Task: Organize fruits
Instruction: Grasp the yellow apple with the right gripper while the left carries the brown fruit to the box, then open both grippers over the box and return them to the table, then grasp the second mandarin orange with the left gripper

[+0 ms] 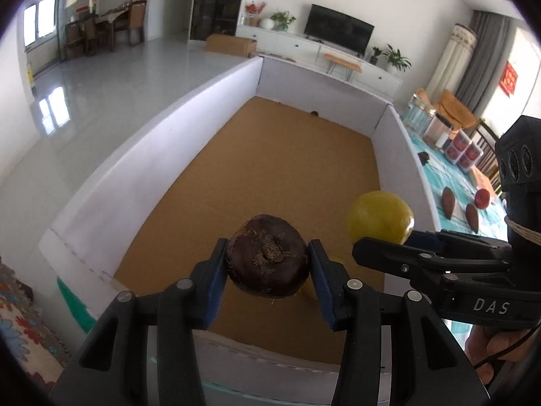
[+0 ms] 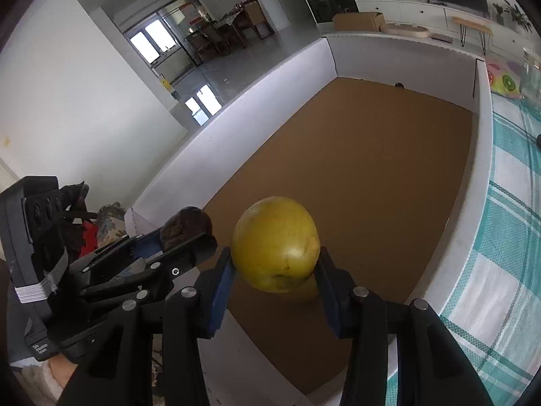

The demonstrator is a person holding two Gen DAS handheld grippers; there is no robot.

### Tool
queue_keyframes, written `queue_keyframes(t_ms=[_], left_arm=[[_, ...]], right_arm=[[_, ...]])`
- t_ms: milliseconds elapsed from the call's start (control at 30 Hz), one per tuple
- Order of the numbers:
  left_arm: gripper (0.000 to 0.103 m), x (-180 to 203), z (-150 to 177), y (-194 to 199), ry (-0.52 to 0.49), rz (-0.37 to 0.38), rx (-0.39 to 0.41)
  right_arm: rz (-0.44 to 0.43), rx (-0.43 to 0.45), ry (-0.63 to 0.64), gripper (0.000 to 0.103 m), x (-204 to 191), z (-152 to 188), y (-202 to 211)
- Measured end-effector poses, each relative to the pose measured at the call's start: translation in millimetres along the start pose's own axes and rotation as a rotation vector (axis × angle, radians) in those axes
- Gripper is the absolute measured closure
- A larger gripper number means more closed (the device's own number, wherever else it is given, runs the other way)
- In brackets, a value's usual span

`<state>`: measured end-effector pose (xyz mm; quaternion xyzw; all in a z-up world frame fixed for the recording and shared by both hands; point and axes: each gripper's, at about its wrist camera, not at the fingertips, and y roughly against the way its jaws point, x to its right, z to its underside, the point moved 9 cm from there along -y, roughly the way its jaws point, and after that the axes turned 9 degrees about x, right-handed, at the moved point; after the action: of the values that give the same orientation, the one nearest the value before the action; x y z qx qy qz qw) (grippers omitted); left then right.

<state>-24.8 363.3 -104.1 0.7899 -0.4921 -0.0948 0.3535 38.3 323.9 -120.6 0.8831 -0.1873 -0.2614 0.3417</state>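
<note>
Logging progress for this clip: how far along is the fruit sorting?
Done: nothing seems placed; only a small dark speck shows on the box floor. In hand: the left gripper holds a dark brown fruit and the right gripper a yellow fruit, both above the box. Left: a red fruit and two brown ones remain on the tablecloth.

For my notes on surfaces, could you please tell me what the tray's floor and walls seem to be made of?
The tray's floor looks like brown corrugated cardboard or cork sheet: matte, evenly tan, with a faint seam. The walls look like white foam board or coated card: smooth, thin-edged, slightly sheeny, with a creased corner. Neither is certain.
</note>
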Motion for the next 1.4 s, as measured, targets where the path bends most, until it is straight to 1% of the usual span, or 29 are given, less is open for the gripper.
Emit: queue_keyframes(t_ms=[67,133,200,267,300,367,433,467,533,600,667,700,767,800,833,867,900,933,967,1000,1033,1067,1133,1200,1267,1333,1400], left_arm=[[0.049,-3,1,-1,0.010,-0.017,0.006],[0.025,-4,-1,0,0.015,-0.035,0.017],[0.014,-4,-5,4,0.015,-0.058,0.043],[0.014,0,-13,5,0.011,-0.063,0.069],[0.013,6,-16,8,0.012,-0.055,0.085],[0.013,19,-21,12,0.015,-0.020,0.119],[0.013,44,-23,16,-0.008,0.037,0.142],[0.013,60,-22,18,-0.031,0.072,0.146],[0.013,99,-18,19,-0.089,0.150,0.142],[0.012,141,-8,23,-0.145,0.239,0.128],[0.011,184,5,24,-0.184,0.340,0.090],[0.011,204,15,25,-0.195,0.389,0.061],[0.010,242,35,22,-0.212,0.486,-0.015],[0.010,258,45,18,-0.228,0.517,-0.047],[0.010,272,56,14,-0.255,0.533,-0.069],[0.010,285,65,9,-0.291,0.540,-0.078],[0.010,295,71,1,-0.329,0.537,-0.076],[0.010,305,77,-8,-0.363,0.529,-0.070],[0.010,314,83,-18,-0.392,0.517,-0.064],[0.010,320,88,-29,-0.414,0.501,-0.061],[0.010,325,93,-39,-0.432,0.484,-0.056],[0.010,329,97,-49,-0.450,0.454,-0.054],[0.010,328,102,-68,-0.481,0.379,-0.059],[0.010,325,108,-78,-0.490,0.341,-0.060],[0.010,319,116,-83,-0.487,0.318,-0.081],[0.010,316,123,-87,-0.499,0.300,-0.098],[0.008,320,124,-85,-0.508,0.309,-0.093]], right_arm=[[0.030,0.010,0.021,0.053,0,-4,-2],[0.036,0.055,0.023,0.050,4,-14,5],[0.060,0.125,0.029,0.048,11,-26,24],[0.098,0.205,0.035,0.039,22,-36,51],[0.123,0.246,0.033,0.036,31,-37,68],[0.184,0.323,0.022,0.023,53,-33,101],[0.289,0.390,0.016,0.015,85,-22,136],[0.347,0.412,0.003,0.013,105,-14,152],[0.458,0.442,-0.045,0.013,153,7,185],[0.581,0.446,-0.114,0.013,208,33,214],[0.690,0.447,-0.200,0.013,260,67,241],[0.743,0.453,-0.243,0.013,290,82,259],[0.866,0.451,-0.318,0.013,335,123,287],[0.915,0.445,-0.359,0.013,355,142,300],[0.941,0.443,-0.402,0.013,369,162,312],[0.952,0.447,-0.444,0.013,379,179,319],[0.951,0.461,-0.518,0.013,388,195,327],[0.912,0.487,-0.600,0.013,397,202,333],[0.880,0.521,-0.637,0.013,402,203,338],[0.891,0.535,-0.648,0.013,401,206,343],[0.916,0.526,-0.654,0.013,405,208,344],[0.924,0.511,-0.666,0.013,407,211,342],[0.940,0.462,-0.699,0.013,413,220,333],[0.988,0.417,-0.729,0.013,422,231,330],[1.011,0.407,-0.762,0.013,428,240,331],[1.029,0.402,-0.768,0.013,430,242,332],[1.053,0.379,-0.753,0.012,430,242,329]])
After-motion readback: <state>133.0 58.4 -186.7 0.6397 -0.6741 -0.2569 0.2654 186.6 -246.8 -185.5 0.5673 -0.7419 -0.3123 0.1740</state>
